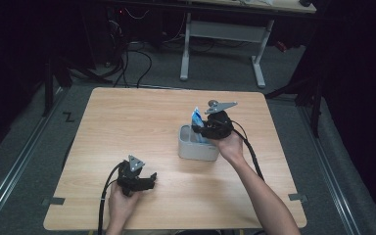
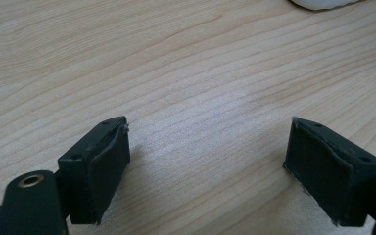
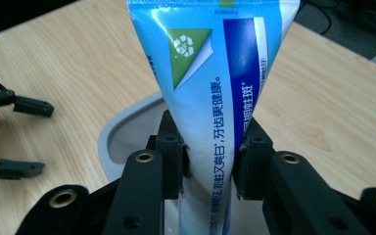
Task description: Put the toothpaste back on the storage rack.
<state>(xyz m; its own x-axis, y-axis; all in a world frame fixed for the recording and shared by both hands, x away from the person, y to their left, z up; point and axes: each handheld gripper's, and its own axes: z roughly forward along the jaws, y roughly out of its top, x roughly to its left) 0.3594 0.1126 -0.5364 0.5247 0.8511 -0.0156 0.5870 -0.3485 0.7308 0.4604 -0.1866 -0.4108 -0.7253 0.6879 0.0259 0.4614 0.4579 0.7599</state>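
Observation:
A blue and white toothpaste tube (image 1: 197, 120) stands upright in a grey cup-like holder (image 1: 197, 148) near the table's middle. My right gripper (image 1: 204, 130) is shut on the tube over the holder. In the right gripper view the tube (image 3: 210, 83) rises between the two black jaws, pinched low down, with the holder's rim (image 3: 115, 132) behind it. My left gripper (image 1: 149, 181) rests low over the table near the front edge, open, with bare wood between its pads (image 2: 108, 169).
The wooden table (image 1: 127, 122) has free room on its left and far side. A white desk frame (image 1: 223, 34) and cables lie on the floor beyond. The left gripper's open jaws (image 3: 17, 105) appear at the left of the right gripper view.

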